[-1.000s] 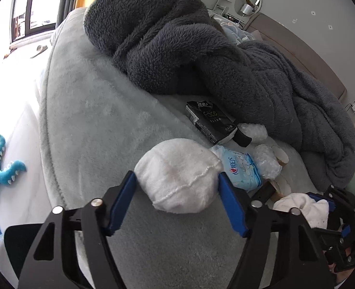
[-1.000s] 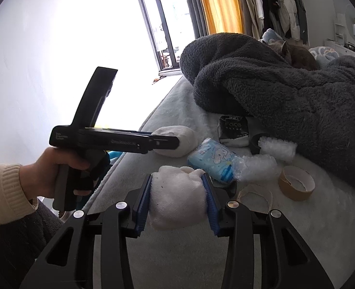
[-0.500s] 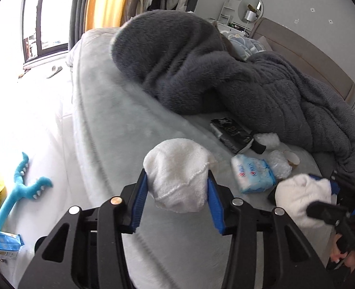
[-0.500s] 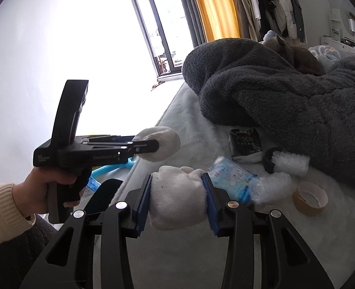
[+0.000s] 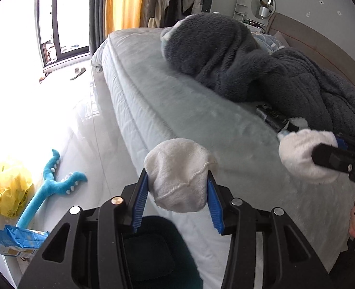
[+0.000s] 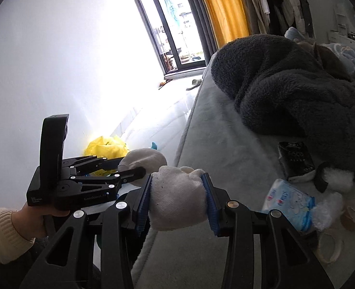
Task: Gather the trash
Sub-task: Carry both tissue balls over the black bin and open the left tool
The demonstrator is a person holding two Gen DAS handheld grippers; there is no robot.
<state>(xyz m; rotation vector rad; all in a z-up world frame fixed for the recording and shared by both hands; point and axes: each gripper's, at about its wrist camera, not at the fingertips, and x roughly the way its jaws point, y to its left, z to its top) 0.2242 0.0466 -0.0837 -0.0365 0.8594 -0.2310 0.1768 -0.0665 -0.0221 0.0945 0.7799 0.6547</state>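
My left gripper (image 5: 177, 189) is shut on a balled white cloth (image 5: 179, 180), held beyond the bed's edge above a dark container (image 5: 153, 252). My right gripper (image 6: 178, 200) is shut on a second white cloth ball (image 6: 177, 197) over the edge of the bed (image 6: 225, 144). In the right wrist view the left gripper (image 6: 131, 168) sits just left of it, its cloth (image 6: 146, 161) showing. The right gripper (image 5: 321, 154) and its cloth (image 5: 302, 156) appear at the right of the left wrist view. Still on the bed lie a blue tissue pack (image 6: 288, 204), a black box (image 6: 295, 161), clear wrap and tape rolls (image 6: 353, 214).
A heaped dark grey blanket (image 5: 261, 65) covers the bed's far side. On the floor left of the bed lie a yellow plastic bag (image 5: 9, 187), a blue plush toy (image 5: 54, 185) and a blue packet (image 5: 16, 240). A hand (image 6: 33, 219) holds the left gripper's handle.
The left jaws closed on the white cloth and lifted it off the bed. Both grippers then pulled back from the bed toward its edge and the floor, each carrying a cloth ball.
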